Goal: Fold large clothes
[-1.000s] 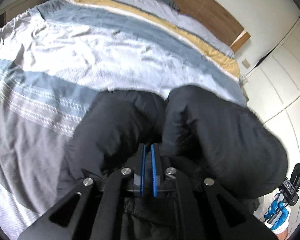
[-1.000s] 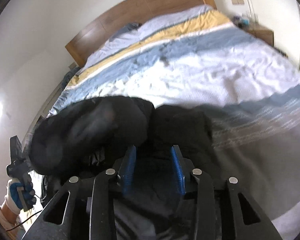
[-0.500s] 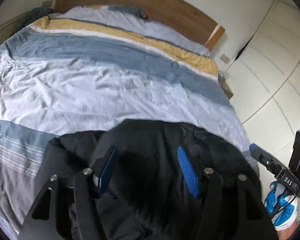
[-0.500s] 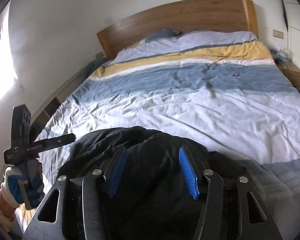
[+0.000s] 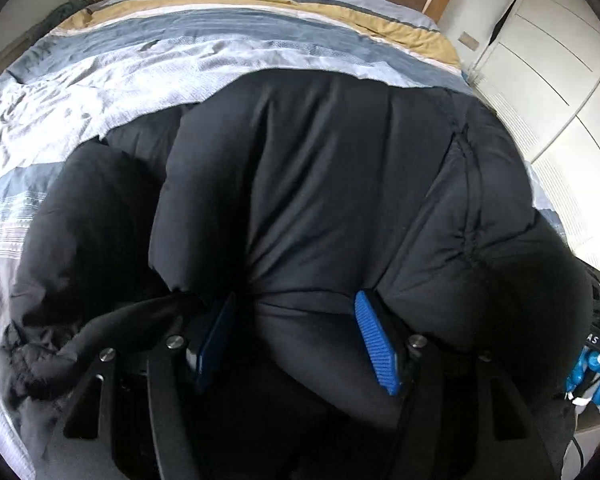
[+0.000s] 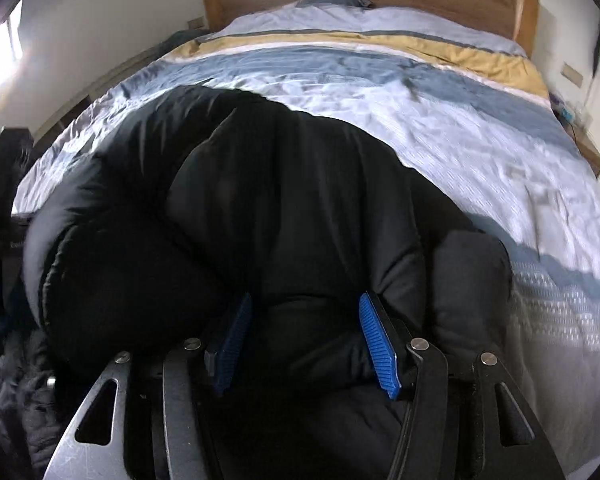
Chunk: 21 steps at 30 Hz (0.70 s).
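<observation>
Here, both the left gripper (image 5: 296,336) and right gripper (image 6: 304,336) press spread fingers into the puffy, quilted black jacket (image 5: 320,184).

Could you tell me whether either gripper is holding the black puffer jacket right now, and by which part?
Neither holds it: the left gripper and right gripper stand open, with folds of the black puffer jacket bulging between their fingers.

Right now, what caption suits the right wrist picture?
Open right tool presses into a puffy black jacket on a striped bed.
</observation>
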Available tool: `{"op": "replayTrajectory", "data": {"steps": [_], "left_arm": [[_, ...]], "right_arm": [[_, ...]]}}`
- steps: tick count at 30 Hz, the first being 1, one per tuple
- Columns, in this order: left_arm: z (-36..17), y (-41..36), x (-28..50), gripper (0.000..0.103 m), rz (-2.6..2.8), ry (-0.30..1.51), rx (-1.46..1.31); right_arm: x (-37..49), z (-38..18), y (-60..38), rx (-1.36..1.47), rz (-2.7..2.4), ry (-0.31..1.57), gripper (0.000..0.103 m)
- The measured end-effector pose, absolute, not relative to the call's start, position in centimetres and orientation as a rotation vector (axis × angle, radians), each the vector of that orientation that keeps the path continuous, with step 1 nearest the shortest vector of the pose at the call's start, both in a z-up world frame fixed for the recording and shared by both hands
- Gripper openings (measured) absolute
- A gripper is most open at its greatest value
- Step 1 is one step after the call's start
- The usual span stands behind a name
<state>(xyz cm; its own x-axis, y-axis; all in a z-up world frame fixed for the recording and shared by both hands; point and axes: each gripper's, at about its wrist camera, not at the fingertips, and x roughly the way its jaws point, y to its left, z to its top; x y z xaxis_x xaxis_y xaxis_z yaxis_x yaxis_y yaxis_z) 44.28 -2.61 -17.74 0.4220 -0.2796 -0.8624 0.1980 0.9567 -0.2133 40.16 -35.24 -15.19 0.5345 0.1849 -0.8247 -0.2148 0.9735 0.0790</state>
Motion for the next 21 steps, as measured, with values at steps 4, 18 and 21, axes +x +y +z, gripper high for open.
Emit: {"op": "replayTrajectory", "data": {"steps": [4, 18, 21], "left_arm": [[-14.8, -2.0, 42.5, 0.060, -0.288, 1.050, -0.093], [-14.1, -7.2, 39.6, 0.060, -0.388, 1.062, -0.010], [-15.8, -7.4, 39.1, 0.061, -0.384, 1.082, 0.003]], "right_arm": [[39.2, -12.4, -35.5, -0.057, 0.230, 0.978, 0.055], [39.5, -12.6, -32.5, -0.083, 0.279, 0.979, 0.055], [39.0, -14.7, -33.3, -0.059, 0.266, 1.002, 0.055]]}}
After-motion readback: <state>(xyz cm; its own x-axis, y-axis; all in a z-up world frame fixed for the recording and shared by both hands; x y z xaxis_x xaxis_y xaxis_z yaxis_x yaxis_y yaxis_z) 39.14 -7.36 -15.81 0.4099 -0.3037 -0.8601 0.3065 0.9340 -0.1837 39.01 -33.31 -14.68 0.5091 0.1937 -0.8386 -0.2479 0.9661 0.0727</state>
